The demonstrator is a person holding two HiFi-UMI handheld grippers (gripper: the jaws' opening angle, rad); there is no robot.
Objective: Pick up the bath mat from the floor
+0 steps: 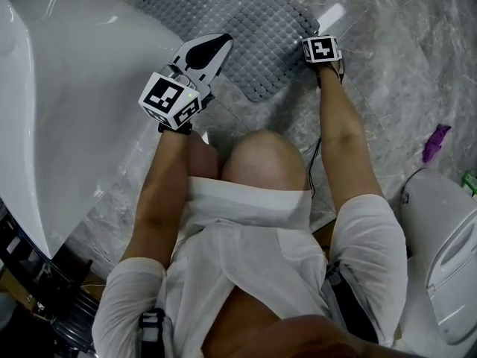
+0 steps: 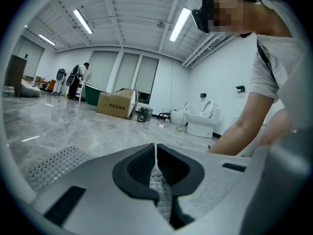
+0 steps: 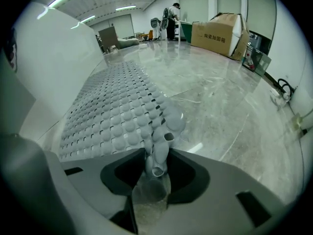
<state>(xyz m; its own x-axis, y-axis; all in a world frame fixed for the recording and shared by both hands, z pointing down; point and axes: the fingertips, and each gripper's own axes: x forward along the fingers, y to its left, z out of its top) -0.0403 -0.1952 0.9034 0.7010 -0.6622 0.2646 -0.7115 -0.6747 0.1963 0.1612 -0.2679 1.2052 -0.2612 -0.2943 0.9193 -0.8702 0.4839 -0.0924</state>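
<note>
Bathtub (image 1: 67,110) close left; open floor (image 1: 402,66) right.

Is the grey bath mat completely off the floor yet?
No, most of the bath mat lies flat on the floor; only its near edge is bunched up between the jaws of the right gripper.

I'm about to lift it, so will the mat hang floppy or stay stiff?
Probably floppy: the mat crumples into a fold at its corner between the jaws of the right gripper. Likely light for its size, being thin and full of holes. The cups under it may cling to the glossy floor at first.
</note>
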